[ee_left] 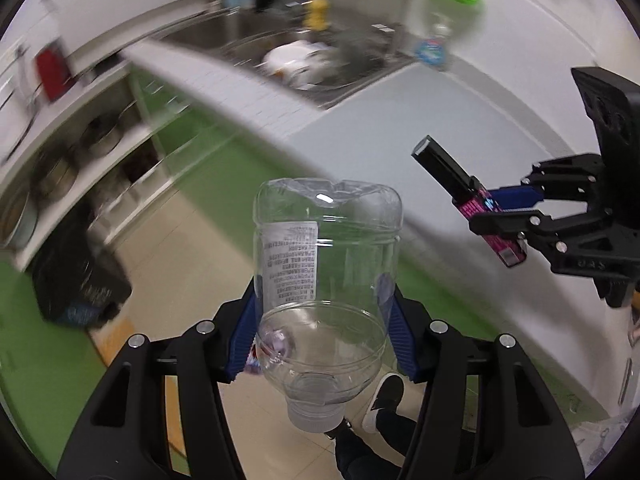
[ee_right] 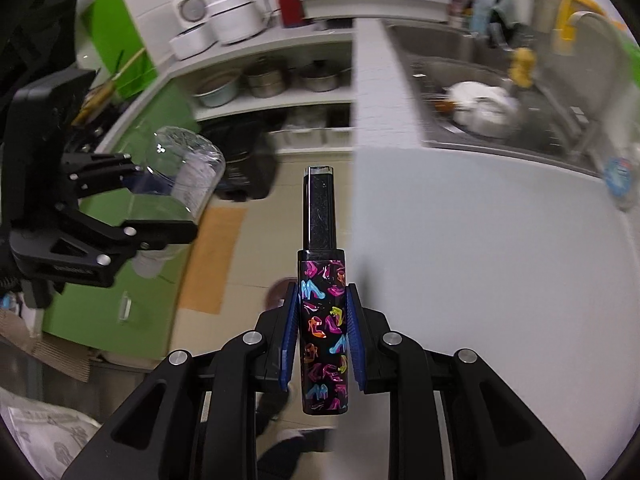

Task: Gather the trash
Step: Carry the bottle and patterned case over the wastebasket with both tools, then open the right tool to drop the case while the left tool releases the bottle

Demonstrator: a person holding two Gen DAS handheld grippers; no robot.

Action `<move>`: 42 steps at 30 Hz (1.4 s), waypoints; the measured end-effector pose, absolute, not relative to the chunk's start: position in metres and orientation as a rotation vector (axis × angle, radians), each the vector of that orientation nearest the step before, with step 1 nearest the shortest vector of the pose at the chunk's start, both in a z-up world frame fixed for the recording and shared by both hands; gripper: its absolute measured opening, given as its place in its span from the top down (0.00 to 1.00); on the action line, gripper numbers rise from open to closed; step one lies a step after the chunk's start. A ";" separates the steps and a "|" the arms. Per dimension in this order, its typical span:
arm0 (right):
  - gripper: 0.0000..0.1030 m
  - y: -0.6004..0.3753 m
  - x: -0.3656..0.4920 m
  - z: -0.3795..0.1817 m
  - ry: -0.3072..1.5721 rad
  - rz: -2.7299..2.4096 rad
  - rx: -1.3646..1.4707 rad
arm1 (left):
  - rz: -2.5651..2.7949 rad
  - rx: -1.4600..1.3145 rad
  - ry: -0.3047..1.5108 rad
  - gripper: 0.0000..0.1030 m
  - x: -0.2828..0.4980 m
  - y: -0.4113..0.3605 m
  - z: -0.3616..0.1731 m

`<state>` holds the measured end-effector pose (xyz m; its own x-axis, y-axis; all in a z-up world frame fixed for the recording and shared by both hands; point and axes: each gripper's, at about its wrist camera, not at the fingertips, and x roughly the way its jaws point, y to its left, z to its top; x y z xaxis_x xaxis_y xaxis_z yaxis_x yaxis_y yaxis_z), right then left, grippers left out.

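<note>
Because the clear plastic bottle [ee_left: 326, 280] is empty and thin-walled, we judge it feather-light and easy to dent, so the firm spot to take it is where we already have it — across the lower body near the shoulder, the left gripper [ee_left: 322, 332] clamped on it with its ribbed blue pads pressing either side. It sits cap-down toward the camera, base pointing away at 12 o'clock, a white printed label on its 9 o'clock flank. Smooth walls could slip; the ridged pads help.

Our right gripper [ee_right: 322, 330] is clenched on the slim patterned tube [ee_right: 323, 332] — a rigid, glossy, flattish stick, black with bright shoe prints on its lower part and plain dark above, ending in a clear tip at 12 o'clock. We judge it stiff, light and slick, best pinched on its flat sides at mid-length, as now.

Both pieces hang in the air over the edge of a pale, matte countertop [ee_right: 480, 260], which fills the 3 o'clock side of the right wrist view. Beyond, at 1 o'clock, lies a steel sink [ee_right: 460, 80] with white dishes; at 11 o'clock, open shelves with metal pots [ee_right: 316, 76]. Below, beige floor tiles and green cabinet fronts [ee_right: 104, 280], and a dark bin bag [ee_left: 76, 276] at 9 o'clock in the left wrist view.
</note>
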<state>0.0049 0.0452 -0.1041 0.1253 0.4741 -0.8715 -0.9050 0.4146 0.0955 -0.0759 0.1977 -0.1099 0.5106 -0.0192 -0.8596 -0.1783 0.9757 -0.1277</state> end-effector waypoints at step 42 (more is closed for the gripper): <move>0.13 0.245 -0.036 -0.611 1.256 1.123 -0.675 | 0.386 -0.662 1.149 0.44 -0.198 0.351 -0.559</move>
<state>-0.0364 0.2449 -0.6105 -0.0702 0.2807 -0.9572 -0.9198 0.3532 0.1710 -0.1981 0.3513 -0.5585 0.3747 -0.0491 -0.9258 -0.5982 0.7501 -0.2819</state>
